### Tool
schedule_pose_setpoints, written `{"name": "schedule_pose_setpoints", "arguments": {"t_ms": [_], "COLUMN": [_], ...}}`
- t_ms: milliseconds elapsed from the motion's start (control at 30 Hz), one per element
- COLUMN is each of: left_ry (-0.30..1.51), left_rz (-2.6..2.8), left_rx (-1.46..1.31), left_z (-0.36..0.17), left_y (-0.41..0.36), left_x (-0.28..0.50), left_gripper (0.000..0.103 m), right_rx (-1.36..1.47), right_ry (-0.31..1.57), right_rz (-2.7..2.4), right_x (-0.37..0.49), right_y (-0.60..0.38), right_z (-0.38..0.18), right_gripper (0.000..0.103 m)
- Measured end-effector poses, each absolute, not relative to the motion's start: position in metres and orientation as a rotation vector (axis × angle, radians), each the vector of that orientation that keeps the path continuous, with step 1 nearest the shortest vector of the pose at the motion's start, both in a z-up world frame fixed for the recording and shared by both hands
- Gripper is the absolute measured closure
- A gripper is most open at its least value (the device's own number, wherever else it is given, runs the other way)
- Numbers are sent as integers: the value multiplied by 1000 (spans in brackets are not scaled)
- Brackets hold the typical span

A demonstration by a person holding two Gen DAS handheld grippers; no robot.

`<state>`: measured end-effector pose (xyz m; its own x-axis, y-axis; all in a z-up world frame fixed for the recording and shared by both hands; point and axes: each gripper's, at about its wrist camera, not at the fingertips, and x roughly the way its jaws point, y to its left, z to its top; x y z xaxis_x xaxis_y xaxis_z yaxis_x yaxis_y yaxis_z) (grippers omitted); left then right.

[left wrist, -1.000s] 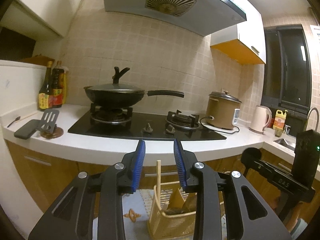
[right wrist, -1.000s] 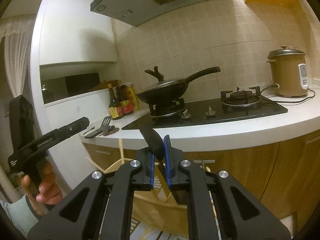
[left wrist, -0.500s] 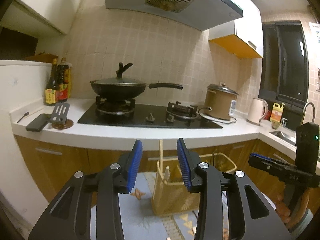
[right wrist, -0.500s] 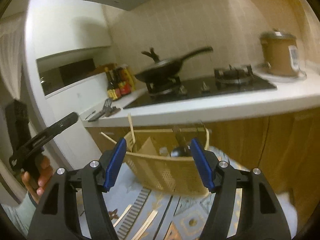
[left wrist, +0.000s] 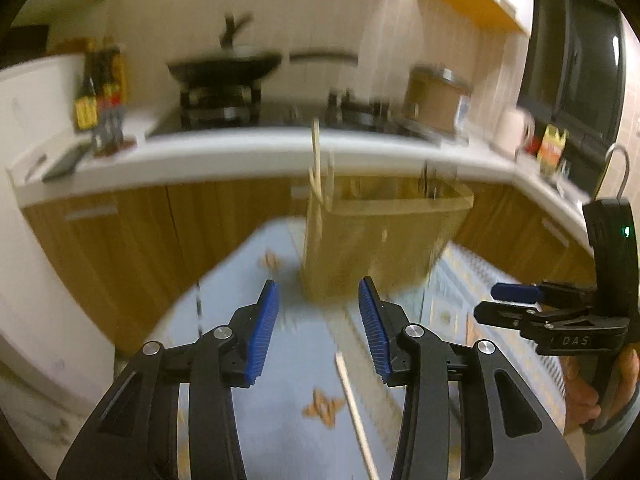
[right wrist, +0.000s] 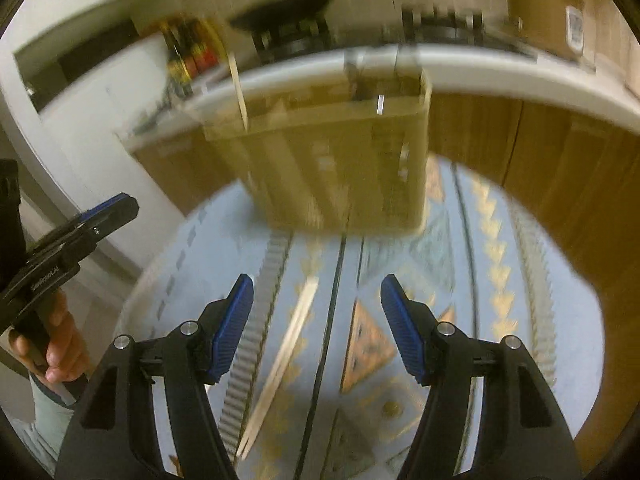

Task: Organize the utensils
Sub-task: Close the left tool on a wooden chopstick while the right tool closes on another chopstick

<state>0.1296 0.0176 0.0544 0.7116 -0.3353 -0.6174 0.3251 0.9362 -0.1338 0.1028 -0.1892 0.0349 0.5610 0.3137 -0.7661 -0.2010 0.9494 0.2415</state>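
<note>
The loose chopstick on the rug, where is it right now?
In the left wrist view the loose chopstick lies on the blue rug, just below and between the left gripper fingers, nearer the camera than the beige basket.

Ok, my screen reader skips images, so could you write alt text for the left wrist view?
Blurred fisheye view: the open left tool points down at a blue patterned rug, where a wooden chopstick lies before a tan utensil basket holding upright chopsticks. The right tool is at the right edge.

Both wrist views low, facing shared basket [left wrist: 384,236] [right wrist: 340,160], counter [left wrist: 240,156]
</note>
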Motion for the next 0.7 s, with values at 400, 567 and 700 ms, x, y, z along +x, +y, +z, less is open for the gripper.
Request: {"name": "schedule_pose_setpoints", "arguments": {"t_ms": [400, 567, 700], "left_ry": [1179, 1209, 1210], "left_rz": [-495, -487, -483], "left_rx": [-18, 3, 27], "left_z": [-49, -56, -59], "left_y": [3, 0, -7], "left_x": [154, 159, 159], "left_gripper": [72, 73, 76], "right_rx": [141, 91, -22], "right_ry": [1232, 1241, 1212], "right_rz": [298, 254, 224], "right_x": [108, 112, 108], "right_y": [-149, -137, -120], "right_z": [-43, -44, -45], "right_gripper": [69, 72, 81]}}
